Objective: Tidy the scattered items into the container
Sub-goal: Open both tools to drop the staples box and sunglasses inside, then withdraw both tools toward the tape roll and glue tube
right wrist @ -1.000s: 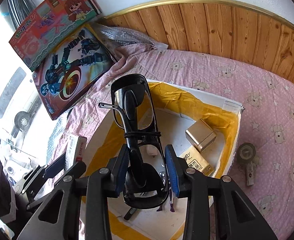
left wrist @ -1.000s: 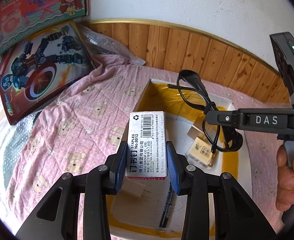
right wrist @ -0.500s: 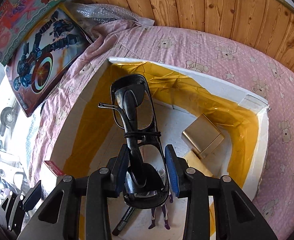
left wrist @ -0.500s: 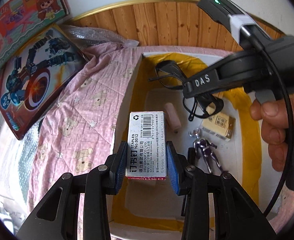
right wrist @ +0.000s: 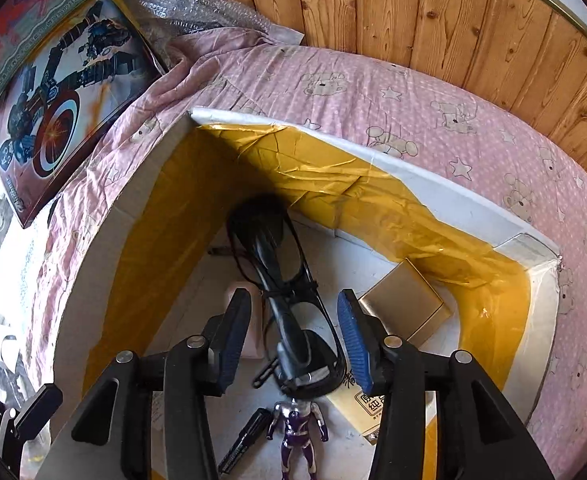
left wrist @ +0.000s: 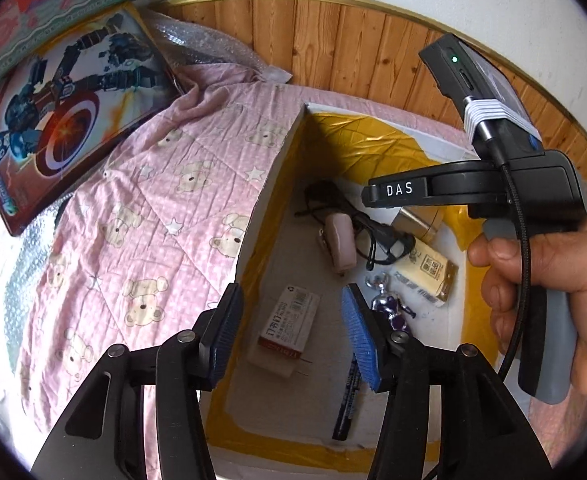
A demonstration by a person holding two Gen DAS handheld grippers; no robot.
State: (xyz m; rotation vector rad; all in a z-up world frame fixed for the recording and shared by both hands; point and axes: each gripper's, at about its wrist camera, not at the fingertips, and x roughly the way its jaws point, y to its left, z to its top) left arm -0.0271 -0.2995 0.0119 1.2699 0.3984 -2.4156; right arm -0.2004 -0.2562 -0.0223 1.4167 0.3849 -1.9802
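The white foam box (left wrist: 269, 184) lined with yellow tape sits on the pink quilt. My left gripper (left wrist: 291, 300) hangs over it, jaws opening wide, nothing pressed between the pads. Below them the staples box (left wrist: 289, 326) lies flat on the box floor. My right gripper (right wrist: 292, 298) is low inside the foam box (right wrist: 333, 140), jaws opening. The black glasses (right wrist: 289, 308) lie between its pads, free of them, resting on the floor. In the left wrist view the glasses (left wrist: 357, 224) lie partly over a pink block (left wrist: 341, 240).
Also inside: a gold box (right wrist: 405, 300), a tan packet (left wrist: 425, 268), a silver-purple figure (right wrist: 297, 432) and a black marker (left wrist: 347, 404). Toy boxes (left wrist: 65, 112) and bubble wrap (left wrist: 209, 44) lie left, wooden panelling behind. A hand (left wrist: 541, 280) holds the right gripper.
The left gripper opened and the staples box fell to the box floor. The right gripper sank into the box and opened, leaving the glasses on the floor.
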